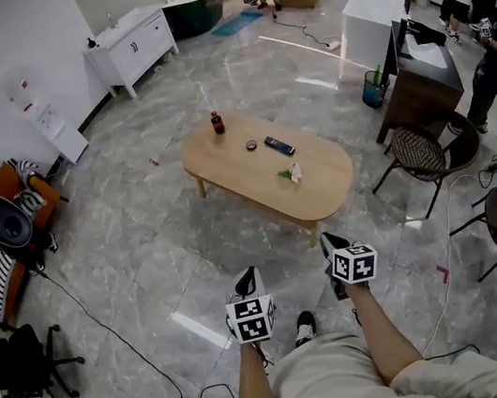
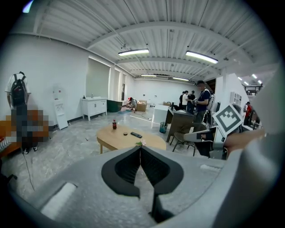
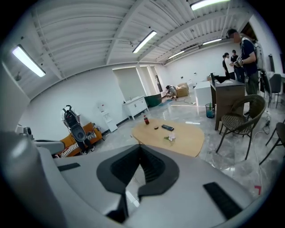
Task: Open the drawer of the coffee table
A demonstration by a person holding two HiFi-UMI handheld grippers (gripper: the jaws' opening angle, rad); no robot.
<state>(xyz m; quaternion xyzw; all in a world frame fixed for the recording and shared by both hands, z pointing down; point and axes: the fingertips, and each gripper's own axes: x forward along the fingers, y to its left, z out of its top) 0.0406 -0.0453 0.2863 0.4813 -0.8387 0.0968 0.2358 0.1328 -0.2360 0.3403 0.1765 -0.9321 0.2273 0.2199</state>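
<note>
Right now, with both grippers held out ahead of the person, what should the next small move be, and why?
Probably a step closer to the coffee table. It stands well ahead across the floor, beyond reach of either gripper, and the left gripper and right gripper are both shut and empty. No drawer front shows from here, so closing in likely comes before opening any jaws.

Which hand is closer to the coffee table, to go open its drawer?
Right, probably. The right tongs sit nearer the coffee table's near end than the left tongs. Both are shut, empty and short of it; no drawer shows yet.
</note>
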